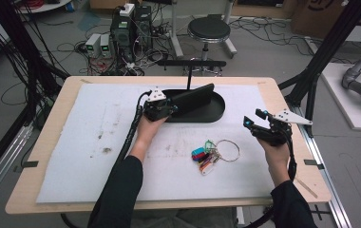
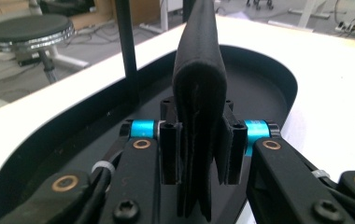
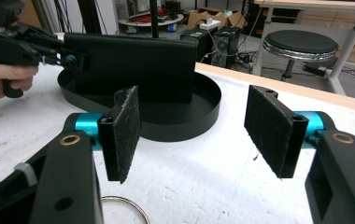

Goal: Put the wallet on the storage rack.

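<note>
My left gripper (image 1: 171, 108) is shut on a flat black wallet (image 1: 191, 98), holding it on edge over the black oval tray (image 1: 216, 114). In the left gripper view the wallet (image 2: 199, 79) stands pinched between the pads, above the tray (image 2: 264, 74). The right gripper view shows the same wallet (image 3: 133, 70) and tray (image 3: 185, 126), with the left gripper at upper left. My right gripper (image 1: 253, 119) is open and holds nothing; its pads (image 3: 269, 128) stand wide apart above the white mat. A bunch of keys (image 1: 206, 156) with coloured tags and a large ring (image 1: 227, 150) lies between the arms.
A thin black post (image 1: 188, 76) rises from the tray's far side. The white foam mat (image 1: 98, 156) covers most of the wooden table (image 1: 45, 142). A round stool (image 1: 209, 29), computers and cables stand on the floor beyond the table. Black frame legs flank both sides.
</note>
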